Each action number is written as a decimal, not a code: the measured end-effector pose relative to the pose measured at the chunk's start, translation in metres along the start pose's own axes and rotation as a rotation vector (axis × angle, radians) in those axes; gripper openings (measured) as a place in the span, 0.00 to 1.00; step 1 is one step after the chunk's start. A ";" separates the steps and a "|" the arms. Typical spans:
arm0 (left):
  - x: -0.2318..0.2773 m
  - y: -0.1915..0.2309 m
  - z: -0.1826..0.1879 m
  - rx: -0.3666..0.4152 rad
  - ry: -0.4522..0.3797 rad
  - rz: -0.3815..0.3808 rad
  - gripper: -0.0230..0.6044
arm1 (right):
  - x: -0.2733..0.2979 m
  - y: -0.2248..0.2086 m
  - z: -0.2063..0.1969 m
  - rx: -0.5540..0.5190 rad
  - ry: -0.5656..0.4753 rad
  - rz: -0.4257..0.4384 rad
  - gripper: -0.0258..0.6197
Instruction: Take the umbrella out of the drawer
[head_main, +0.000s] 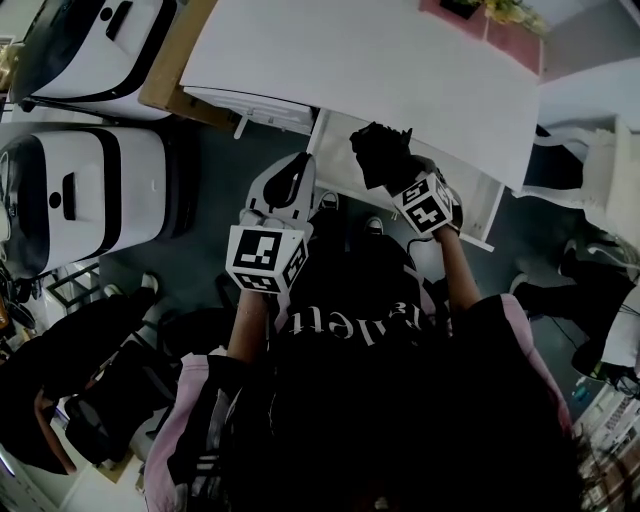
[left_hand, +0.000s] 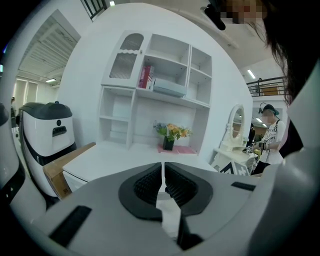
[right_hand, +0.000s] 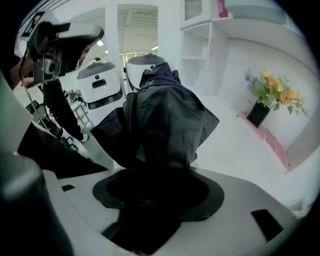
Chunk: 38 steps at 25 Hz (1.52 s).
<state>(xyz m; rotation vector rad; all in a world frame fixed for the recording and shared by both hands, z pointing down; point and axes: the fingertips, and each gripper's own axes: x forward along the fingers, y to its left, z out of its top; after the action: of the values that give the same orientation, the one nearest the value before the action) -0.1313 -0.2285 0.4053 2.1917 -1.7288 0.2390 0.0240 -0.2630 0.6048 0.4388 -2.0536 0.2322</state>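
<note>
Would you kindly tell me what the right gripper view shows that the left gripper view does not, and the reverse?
Only the right gripper view shows the umbrella, dark and folded, clamped in the right gripper with its cloth bunched above the jaws. Only the left gripper view shows the left gripper, jaws together with nothing between them, and the vanity mirror off to the right. Both views take in the flowers in their dark vase, the white desktop and a white machine beside it.

Shirt lettering (head_main: 352, 325) upside down, illegible
</note>
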 end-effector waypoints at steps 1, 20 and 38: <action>0.000 -0.006 0.001 0.001 -0.003 0.000 0.08 | -0.010 -0.001 0.001 0.035 -0.024 0.001 0.47; -0.008 -0.156 -0.014 0.023 -0.033 -0.026 0.08 | -0.158 0.001 -0.083 0.292 -0.269 -0.030 0.47; -0.056 -0.157 -0.024 0.051 -0.010 -0.087 0.08 | -0.172 0.062 -0.075 0.378 -0.319 -0.051 0.47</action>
<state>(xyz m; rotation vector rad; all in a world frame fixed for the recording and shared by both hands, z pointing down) 0.0082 -0.1364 0.3843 2.3020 -1.6450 0.2541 0.1363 -0.1445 0.4941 0.8017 -2.3102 0.5543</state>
